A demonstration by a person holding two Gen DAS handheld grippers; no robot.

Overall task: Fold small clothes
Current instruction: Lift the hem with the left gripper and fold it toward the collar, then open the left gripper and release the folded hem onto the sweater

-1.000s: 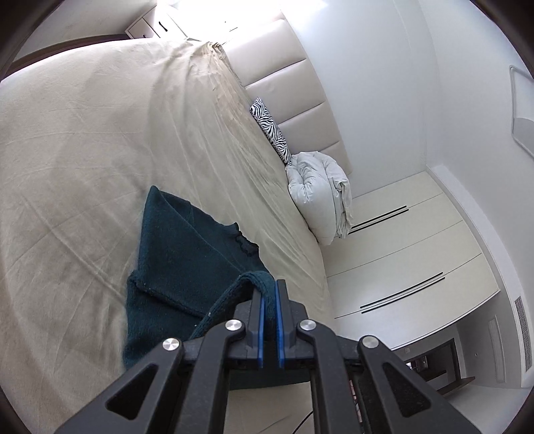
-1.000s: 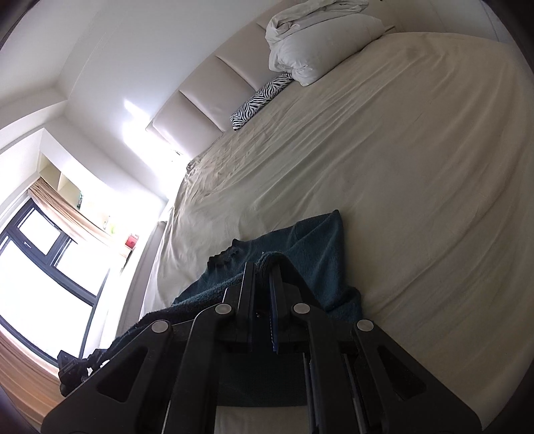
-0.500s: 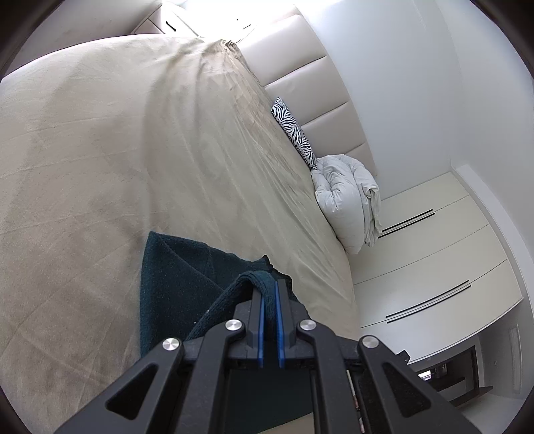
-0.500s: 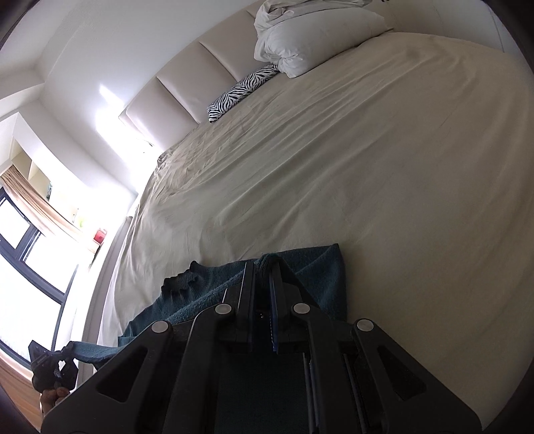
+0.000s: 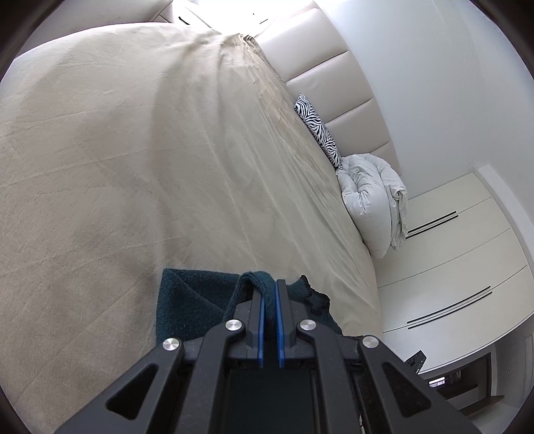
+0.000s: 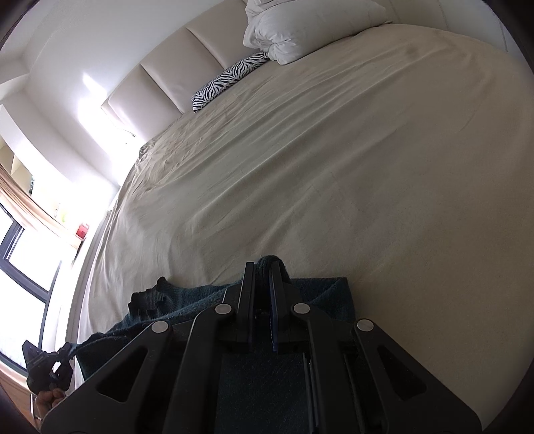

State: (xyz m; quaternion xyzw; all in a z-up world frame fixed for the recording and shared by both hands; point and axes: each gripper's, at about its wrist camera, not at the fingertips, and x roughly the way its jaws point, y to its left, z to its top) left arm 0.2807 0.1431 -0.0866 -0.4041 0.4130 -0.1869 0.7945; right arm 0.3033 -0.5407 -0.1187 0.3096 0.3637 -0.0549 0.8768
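Left wrist view: left gripper [image 5: 269,283], black w/ blue pads, jaws pinched tight on a rolled edge of the garment [image 5: 193,300].
Garment: dark teal knit, fuzzy towel-like texture; small scalloped frill at one edge [image 5: 313,297]. Part lies flat on bed sheet [image 5: 133,150], diagonal crease visible; rest lifted to the jaws.
Garment vs left jaws: fabric loops over and between the tips, hump pokes just past them.
Right wrist view: right gripper [image 6: 262,267], same black build, jaws clamped on another bunched bit of garment edge; fabric bulges above the tips.
Garment vs right jaws: spreads both sides below the fingers, corner at right lying on sheet, frilled edge at left.
Sheet: beige, matte, fine wrinkles, covers whole bed.
Headboard [image 5: 333,83]: cream padded panels, smooth.
Cushion [image 6: 230,81]: zebra print, flat against headboard.
Duvet [image 6: 300,30]: white, puffy, bundled by the cushion, touching it.
Wardrobe [image 5: 450,267]: white flat doors, dark slot handles.
Far left, right wrist view: other gripper's black body, garment stretched to it.
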